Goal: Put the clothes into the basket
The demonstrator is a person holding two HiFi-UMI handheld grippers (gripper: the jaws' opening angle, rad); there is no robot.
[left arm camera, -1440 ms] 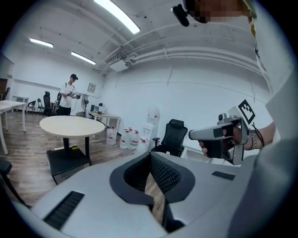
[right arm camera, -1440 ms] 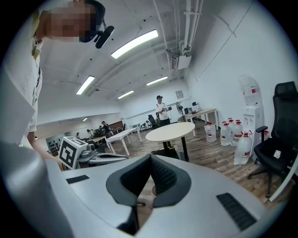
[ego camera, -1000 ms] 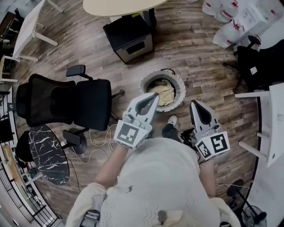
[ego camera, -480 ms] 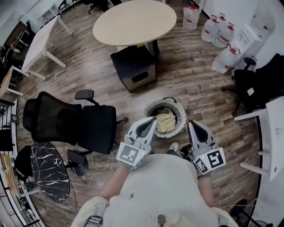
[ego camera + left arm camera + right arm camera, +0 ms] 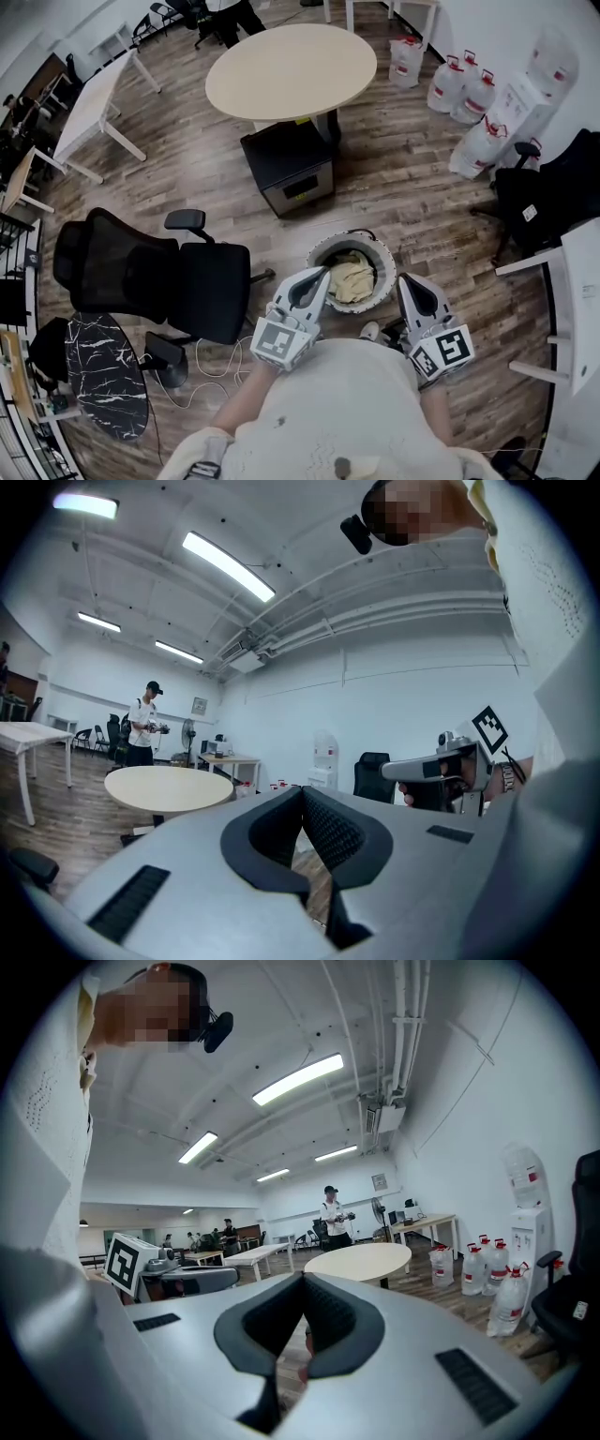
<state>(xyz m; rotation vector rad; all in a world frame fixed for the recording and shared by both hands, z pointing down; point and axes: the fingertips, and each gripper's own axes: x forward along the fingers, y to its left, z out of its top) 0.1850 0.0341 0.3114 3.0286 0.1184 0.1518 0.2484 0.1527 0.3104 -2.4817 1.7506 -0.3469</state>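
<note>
Clothes (image 5: 352,279) in basket (image 5: 386,264), lower centre | left gripper (image 5: 317,275), right gripper (image 5: 403,279) closed, empty | risk: I clip rim, basket tips.

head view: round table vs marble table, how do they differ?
Top: the round table is plain beige; the marble table is black with white veins.
Size: the round table looks clearly larger than the marble table.
Place: the round table stands beyond the basket, behind a black cabinet; the marble table sits at lower left, beside the office chair.
Shared: both stand on the wood floor.
</note>
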